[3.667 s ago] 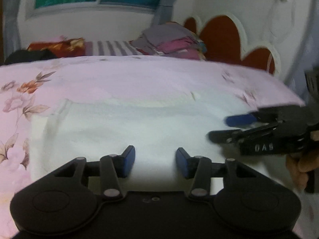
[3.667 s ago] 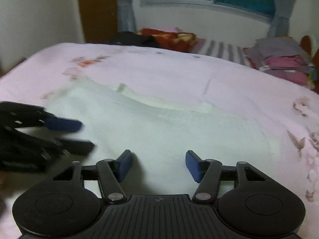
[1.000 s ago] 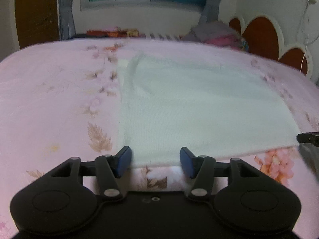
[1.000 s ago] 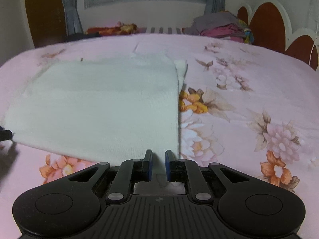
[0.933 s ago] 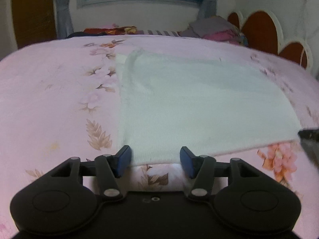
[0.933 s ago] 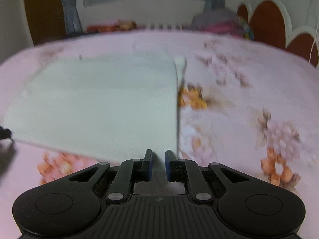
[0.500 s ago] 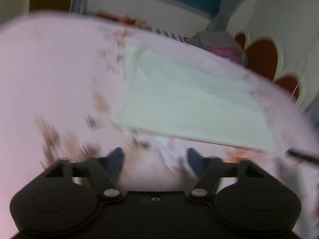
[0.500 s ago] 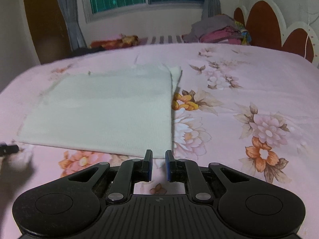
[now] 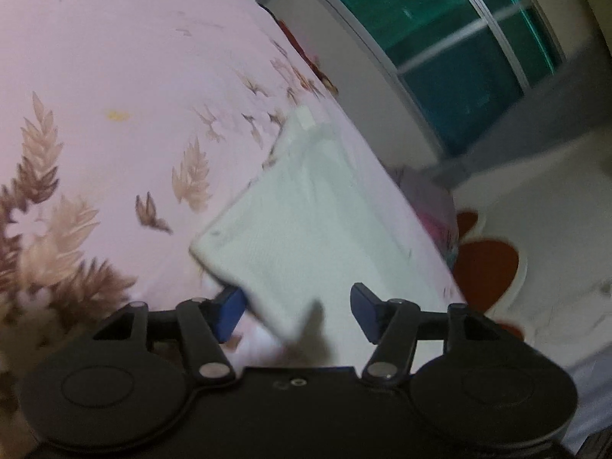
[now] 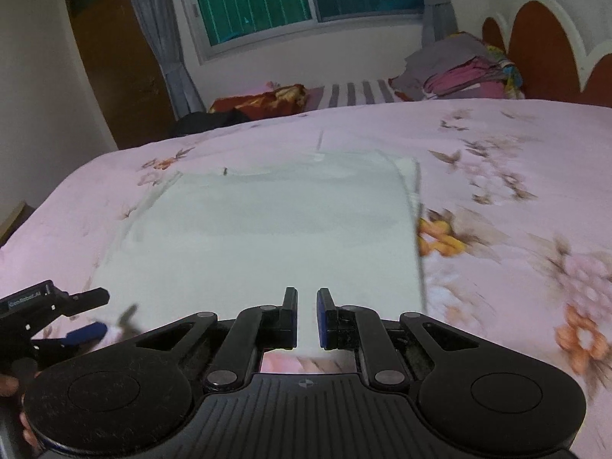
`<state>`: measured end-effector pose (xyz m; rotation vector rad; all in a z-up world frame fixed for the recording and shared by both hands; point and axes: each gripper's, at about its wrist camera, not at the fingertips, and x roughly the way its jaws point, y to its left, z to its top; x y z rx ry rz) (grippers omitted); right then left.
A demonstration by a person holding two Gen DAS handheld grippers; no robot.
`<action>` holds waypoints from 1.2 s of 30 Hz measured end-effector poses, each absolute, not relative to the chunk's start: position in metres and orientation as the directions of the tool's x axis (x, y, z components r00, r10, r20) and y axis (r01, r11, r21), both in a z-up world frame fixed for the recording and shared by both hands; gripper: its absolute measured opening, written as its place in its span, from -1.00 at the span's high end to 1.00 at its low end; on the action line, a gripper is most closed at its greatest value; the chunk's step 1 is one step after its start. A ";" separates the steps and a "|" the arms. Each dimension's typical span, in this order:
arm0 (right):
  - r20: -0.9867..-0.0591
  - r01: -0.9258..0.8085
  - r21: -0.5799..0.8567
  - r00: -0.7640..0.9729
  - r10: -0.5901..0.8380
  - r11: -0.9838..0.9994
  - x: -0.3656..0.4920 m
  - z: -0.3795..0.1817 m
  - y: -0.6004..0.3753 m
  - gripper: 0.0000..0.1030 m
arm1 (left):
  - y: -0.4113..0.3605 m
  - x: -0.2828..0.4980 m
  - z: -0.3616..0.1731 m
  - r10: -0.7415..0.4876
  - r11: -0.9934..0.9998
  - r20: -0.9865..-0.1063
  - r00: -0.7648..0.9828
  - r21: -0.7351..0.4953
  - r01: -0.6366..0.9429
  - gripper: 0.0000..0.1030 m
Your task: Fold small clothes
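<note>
Each tool was matte black plastic. The left tool (image 9: pixel 296 311) had two round housings at its base, each with a shallow circular recess, and angled link arms pinned by silver rivets. Its fingers (image 9: pixel 228 311) ended in blue pads. The right tool (image 10: pixel 306 317) had the same layout, with a ribbed black body, a small crosshair mark at its centre, and blue-faced fingertips (image 10: pixel 323 315). White lettering marked the left tool's side.
</note>
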<state>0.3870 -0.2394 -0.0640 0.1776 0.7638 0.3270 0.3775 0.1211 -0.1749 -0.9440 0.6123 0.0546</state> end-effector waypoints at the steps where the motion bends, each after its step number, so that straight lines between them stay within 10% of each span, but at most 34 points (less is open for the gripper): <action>1: -0.649 -0.230 0.275 0.672 0.357 0.933 0.394 -0.063 -0.234 0.79 | 0.122 0.380 -0.176 -0.207 0.587 -0.505 0.838 -0.749 -0.307 -0.13; 14: -0.670 -0.291 0.279 0.624 0.403 0.915 0.479 -0.083 -0.171 0.79 | 0.122 0.418 -0.182 -0.132 0.587 -0.463 0.877 -0.749 -0.307 0.19; 17: -0.693 -0.287 0.263 0.608 0.387 0.921 0.493 -0.096 -0.161 0.79 | 0.123 0.423 -0.185 -0.115 0.620 -0.523 0.845 -0.702 -0.351 0.83; 23: -0.706 -0.288 0.251 0.599 0.378 0.924 0.502 -0.107 -0.158 0.79 | 0.117 0.417 -0.164 -0.086 0.687 -0.514 0.854 -0.651 -0.323 0.85; 26: -0.686 -0.297 0.263 0.611 0.394 0.918 0.503 -0.105 -0.159 0.79 | 0.122 0.411 -0.168 -0.030 0.672 -0.530 0.847 -0.638 -0.375 0.53; 36: -0.700 -0.376 0.251 0.565 0.436 0.892 0.515 -0.119 -0.166 0.79 | 0.127 0.405 -0.157 -0.026 0.635 -0.504 0.863 -0.675 -0.375 0.86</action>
